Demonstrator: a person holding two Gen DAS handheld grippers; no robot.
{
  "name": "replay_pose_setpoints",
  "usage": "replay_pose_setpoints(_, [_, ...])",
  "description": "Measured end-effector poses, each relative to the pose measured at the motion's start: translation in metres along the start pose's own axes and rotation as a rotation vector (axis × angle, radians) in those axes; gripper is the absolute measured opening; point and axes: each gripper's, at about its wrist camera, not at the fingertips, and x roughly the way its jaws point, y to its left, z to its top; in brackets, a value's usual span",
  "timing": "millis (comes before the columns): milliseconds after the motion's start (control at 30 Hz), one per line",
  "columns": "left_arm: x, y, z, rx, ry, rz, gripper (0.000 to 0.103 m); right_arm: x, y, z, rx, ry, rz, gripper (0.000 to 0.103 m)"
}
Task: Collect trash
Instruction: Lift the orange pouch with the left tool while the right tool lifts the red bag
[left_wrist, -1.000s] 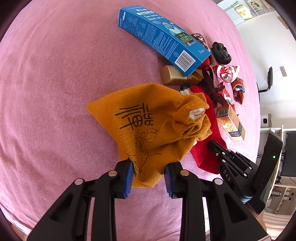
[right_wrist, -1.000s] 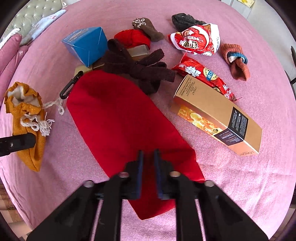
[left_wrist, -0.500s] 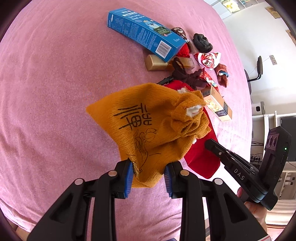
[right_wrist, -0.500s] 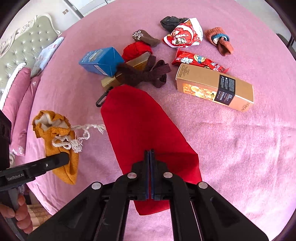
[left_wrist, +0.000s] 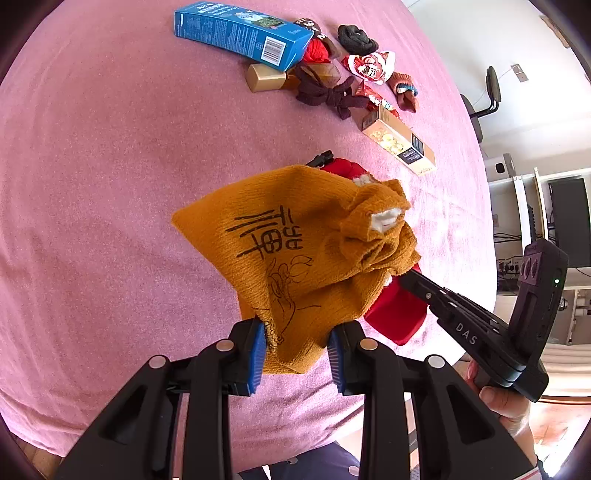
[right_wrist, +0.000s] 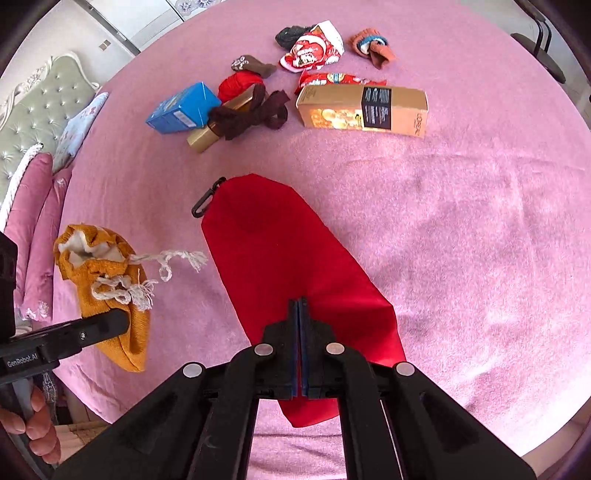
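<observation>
My left gripper (left_wrist: 297, 347) is shut on the bottom of an orange knitted drawstring pouch (left_wrist: 303, 254) with black writing, and the pouch hangs above the pink cloth. In the right wrist view the same orange pouch (right_wrist: 110, 295) shows at the left with its white cords dangling. My right gripper (right_wrist: 298, 321) is shut on a flat red cloth bag (right_wrist: 288, 258) with a black clip (right_wrist: 205, 203) at its far end. The red bag (left_wrist: 395, 314) peeks out under the pouch in the left wrist view, beside the right gripper's body (left_wrist: 465, 325).
At the far side of the pink-covered table (right_wrist: 461, 221) lie a blue carton (right_wrist: 184, 109), a gold box (right_wrist: 364, 110), a gold tube (left_wrist: 266, 79), a brown knotted cloth (right_wrist: 251, 114), red snack wrappers (right_wrist: 314, 50) and small socks (right_wrist: 373, 46). A padded headboard and pillows (right_wrist: 40, 122) stand left.
Both grippers pulled back and up from the pile, carrying the orange pouch and the red bag along. The right gripper's jaws closed fully on the red bag. The clutter looks smaller and farther.
</observation>
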Motion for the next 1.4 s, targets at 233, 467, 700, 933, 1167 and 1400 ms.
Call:
replay_pose_setpoints(233, [0.005,0.001,0.001,0.008,0.006,-0.001,0.029,0.010,0.004,-0.003,-0.096,-0.028,-0.125,0.058])
replay_pose_setpoints(467, [-0.002,0.007,0.008,-0.009,-0.009,0.002,0.029,0.031,0.010,0.021,-0.213,0.002,-0.184,0.077])
replay_pose_setpoints(700, [-0.007,0.012,0.012,-0.036,-0.021,0.011,0.030,0.054,0.010,0.024,-0.171,0.114,-0.148,0.029])
replay_pose_setpoints(933, [-0.009,0.005,0.005,-0.013,-0.024,0.011,0.030,0.033,0.003,0.009,-0.069,0.077,-0.062,0.011])
replay_pose_setpoints(1167, [-0.007,-0.026,-0.013,0.080,0.002,0.006,0.030,-0.015,-0.013,-0.019,0.023,0.001,-0.044,0.010])
replay_pose_setpoints(1400, [0.006,-0.083,-0.035,0.185,0.041,-0.009,0.030,-0.063,-0.059,-0.061,0.121,-0.060,-0.049,0.010])
